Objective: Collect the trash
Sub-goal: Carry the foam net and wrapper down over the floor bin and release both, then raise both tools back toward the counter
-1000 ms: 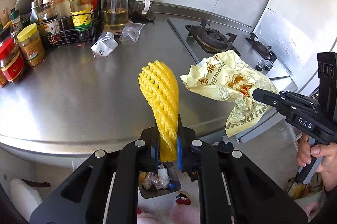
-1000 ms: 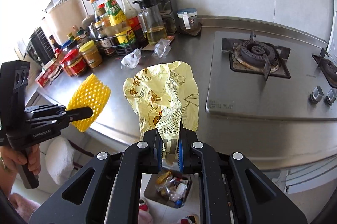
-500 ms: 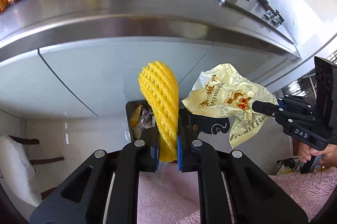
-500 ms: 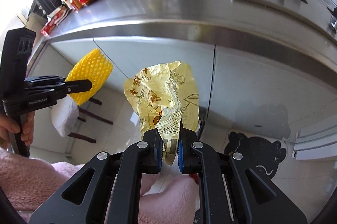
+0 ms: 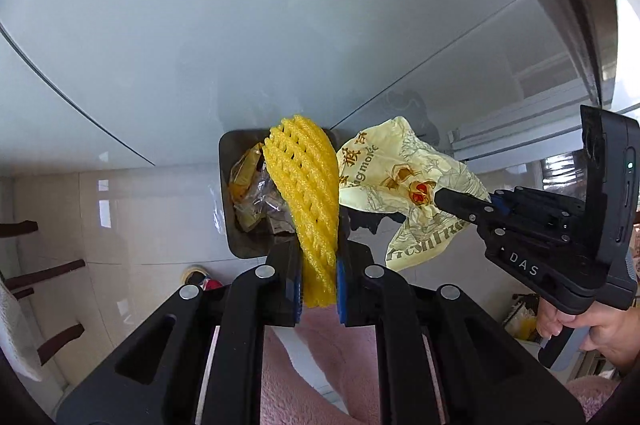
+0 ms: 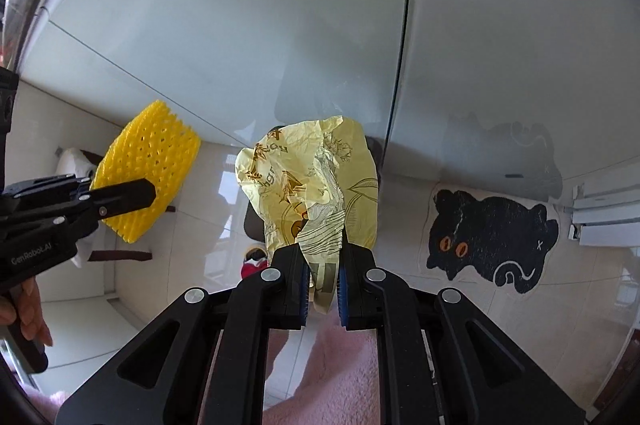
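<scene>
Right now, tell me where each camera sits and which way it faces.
Left wrist: sits on the left gripper, faces steeply down at the trash bin and cabinet front; shows its jaws shut on the yellow foam net, plus the right hand.
Right wrist: sits on the right gripper, faces down at the floor and cat mat; shows its jaws shut on the yellow wrapper, plus left-hand fingers.
Shared: both see the net, the wrapper and the other gripper.

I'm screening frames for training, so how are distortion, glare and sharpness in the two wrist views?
Left wrist: strong fisheye bending of the cabinet door seams, dark corners, yellow foam net sharp. Right wrist: the same bending, window glare on the floor tiles, crumpled wrapper sharp.
</scene>
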`<act>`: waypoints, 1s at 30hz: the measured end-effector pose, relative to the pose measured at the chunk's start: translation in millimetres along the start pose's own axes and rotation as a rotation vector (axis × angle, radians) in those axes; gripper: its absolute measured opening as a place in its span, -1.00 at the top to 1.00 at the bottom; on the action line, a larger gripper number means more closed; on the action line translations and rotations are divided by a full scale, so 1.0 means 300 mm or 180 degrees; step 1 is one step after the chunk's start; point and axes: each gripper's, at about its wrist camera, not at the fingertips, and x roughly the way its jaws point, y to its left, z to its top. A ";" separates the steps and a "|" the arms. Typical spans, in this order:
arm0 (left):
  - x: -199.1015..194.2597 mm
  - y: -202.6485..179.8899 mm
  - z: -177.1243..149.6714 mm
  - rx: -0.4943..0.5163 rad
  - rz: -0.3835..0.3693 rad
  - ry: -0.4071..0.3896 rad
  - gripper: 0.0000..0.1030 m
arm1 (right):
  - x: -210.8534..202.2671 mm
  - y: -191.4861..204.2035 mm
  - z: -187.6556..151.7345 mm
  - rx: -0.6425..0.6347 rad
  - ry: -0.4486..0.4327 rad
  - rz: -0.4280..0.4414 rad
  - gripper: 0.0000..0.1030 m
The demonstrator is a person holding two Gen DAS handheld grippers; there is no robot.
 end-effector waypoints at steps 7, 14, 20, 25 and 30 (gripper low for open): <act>0.212 0.030 0.009 0.0045 0.0066 0.0243 0.78 | 0.181 -0.035 0.053 0.0349 0.0127 0.0025 0.76; 0.328 0.045 0.015 0.0040 0.0120 0.0372 0.74 | 0.322 -0.038 0.079 0.0552 0.0277 0.0016 0.75; 0.365 0.097 0.024 -0.0017 0.0183 0.0373 0.16 | 0.368 -0.043 0.111 0.0672 0.0279 0.0061 0.56; 0.355 0.115 0.042 0.0030 0.0240 0.0355 -0.18 | 0.362 -0.066 0.137 0.0855 0.0141 0.0098 -0.51; 0.299 0.113 0.049 0.0050 0.0287 0.0285 -0.69 | 0.332 -0.062 0.163 0.0905 0.0144 0.0176 -0.92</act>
